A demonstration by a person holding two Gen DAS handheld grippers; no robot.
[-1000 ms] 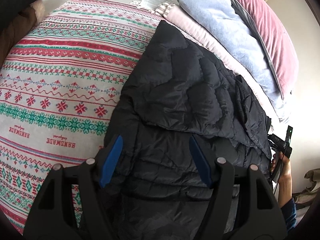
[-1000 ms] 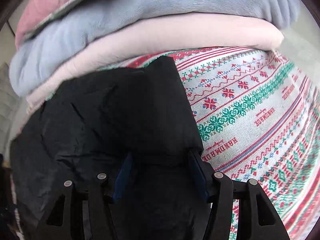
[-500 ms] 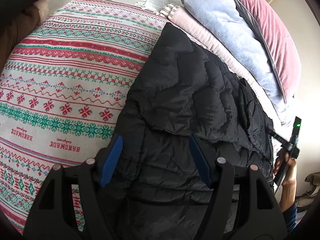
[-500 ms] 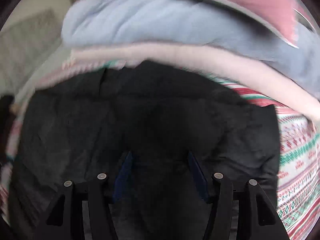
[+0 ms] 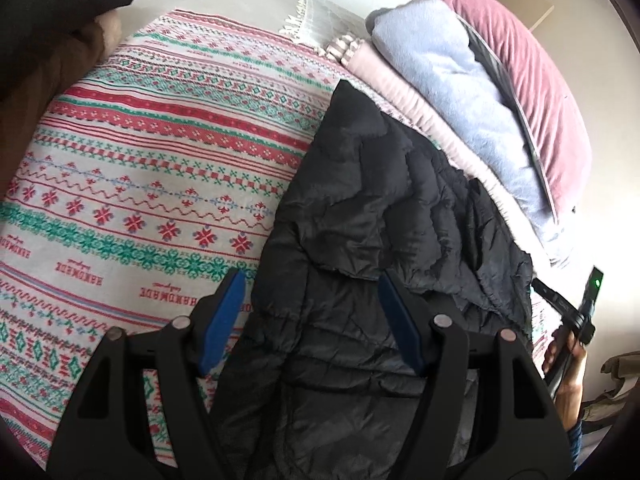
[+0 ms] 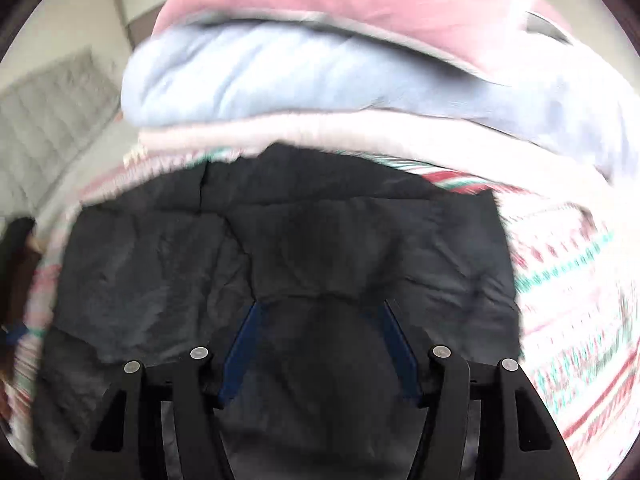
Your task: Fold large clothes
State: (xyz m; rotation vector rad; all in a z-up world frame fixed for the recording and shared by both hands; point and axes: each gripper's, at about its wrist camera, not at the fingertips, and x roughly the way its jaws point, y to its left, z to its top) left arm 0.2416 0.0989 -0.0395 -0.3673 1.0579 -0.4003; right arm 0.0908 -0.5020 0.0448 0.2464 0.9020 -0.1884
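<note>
A black quilted jacket lies folded on a bed, on a red, green and white patterned blanket. My left gripper hovers open over the jacket's near part; its blue pads stand wide apart and press on nothing. My right gripper hangs over the same jacket in a blurred view. Its jaws are opening, and dark fabric lies below the gap with neither pad pressing on it. In the left wrist view, a person's hand holds the right tool past the jacket's right edge.
Folded bedding is stacked along the jacket's far side: a pale pink layer, a light blue blanket and a pink velvet cushion. The blue blanket also shows in the right wrist view. Dark clothes lie at the blanket's far left corner.
The right wrist view has swung from the jacket's edge and the patterned blanket to above the jacket's middle. The left view has drawn back a little. The right hand's tool has risen.
</note>
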